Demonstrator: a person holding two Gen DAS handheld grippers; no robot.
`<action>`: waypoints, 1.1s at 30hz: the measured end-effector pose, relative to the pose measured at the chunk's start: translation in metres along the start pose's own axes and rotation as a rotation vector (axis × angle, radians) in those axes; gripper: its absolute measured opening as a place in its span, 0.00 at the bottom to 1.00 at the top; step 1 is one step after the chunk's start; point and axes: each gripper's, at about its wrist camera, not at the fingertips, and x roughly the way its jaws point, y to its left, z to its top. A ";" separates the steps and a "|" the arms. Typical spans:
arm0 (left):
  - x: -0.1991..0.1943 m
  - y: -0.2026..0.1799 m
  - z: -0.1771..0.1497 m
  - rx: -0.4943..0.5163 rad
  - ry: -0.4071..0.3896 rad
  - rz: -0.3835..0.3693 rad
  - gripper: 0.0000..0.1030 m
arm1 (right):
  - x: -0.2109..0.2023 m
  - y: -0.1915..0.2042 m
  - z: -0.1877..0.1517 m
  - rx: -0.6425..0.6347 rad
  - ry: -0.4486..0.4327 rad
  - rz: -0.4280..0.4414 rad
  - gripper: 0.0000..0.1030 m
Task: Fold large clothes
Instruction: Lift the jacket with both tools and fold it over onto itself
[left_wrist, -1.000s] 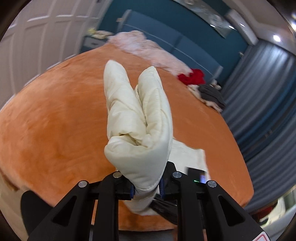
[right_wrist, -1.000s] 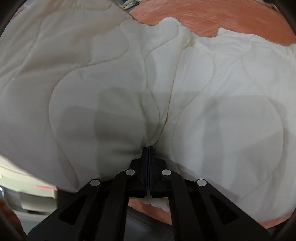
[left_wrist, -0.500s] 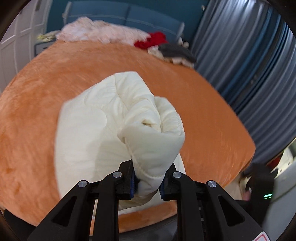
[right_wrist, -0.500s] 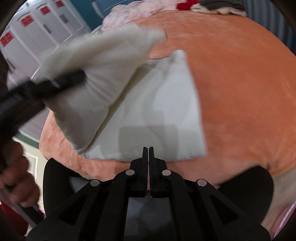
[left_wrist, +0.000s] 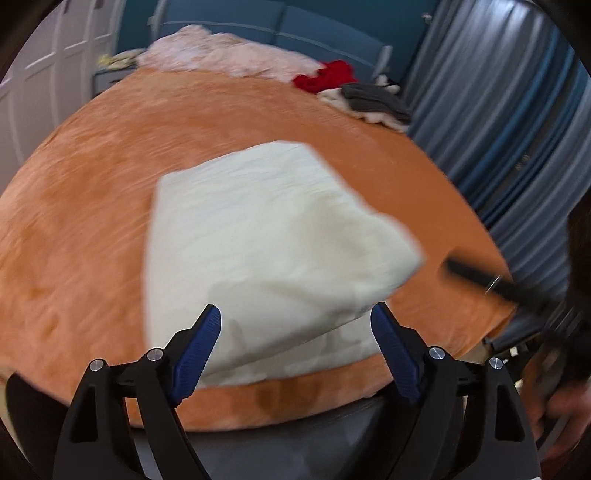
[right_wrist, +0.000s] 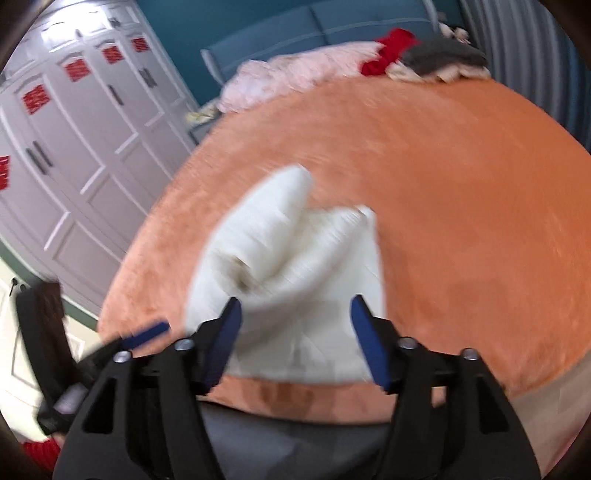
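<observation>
- The cream quilted padded garment (left_wrist: 266, 236) lies in a thick folded bundle on the orange plush bed cover (left_wrist: 74, 229), near the cover's front edge.
- The left gripper (left_wrist: 295, 332) stands wide apart with nothing between its blue pads; its jaws have just been opening.
- The right gripper (right_wrist: 295, 325) is likewise spread and empty, its jaws just opened, hanging over the bundle without touching it.
- Risk: the top layer looks puffed and uneven, 1 corner raised in the right wrist view, so the springy padding may push the fold open now that nothing holds it.
- Risk: the bundle sits close to the edge, so a careless nudge could slide it off.
- Against half a second ago, the left gripper no longer clamps the garment's bunched edge, and the right jaws are no longer shut.
</observation>
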 end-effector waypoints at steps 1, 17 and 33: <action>-0.001 0.008 -0.003 -0.011 0.010 0.025 0.78 | 0.002 0.008 0.003 -0.011 -0.003 0.013 0.64; 0.050 0.049 -0.043 0.039 0.176 0.217 0.60 | 0.011 0.006 -0.002 -0.032 0.078 -0.017 0.09; 0.082 0.050 -0.046 0.016 0.286 0.198 0.22 | 0.081 -0.071 -0.077 0.096 0.291 -0.174 0.08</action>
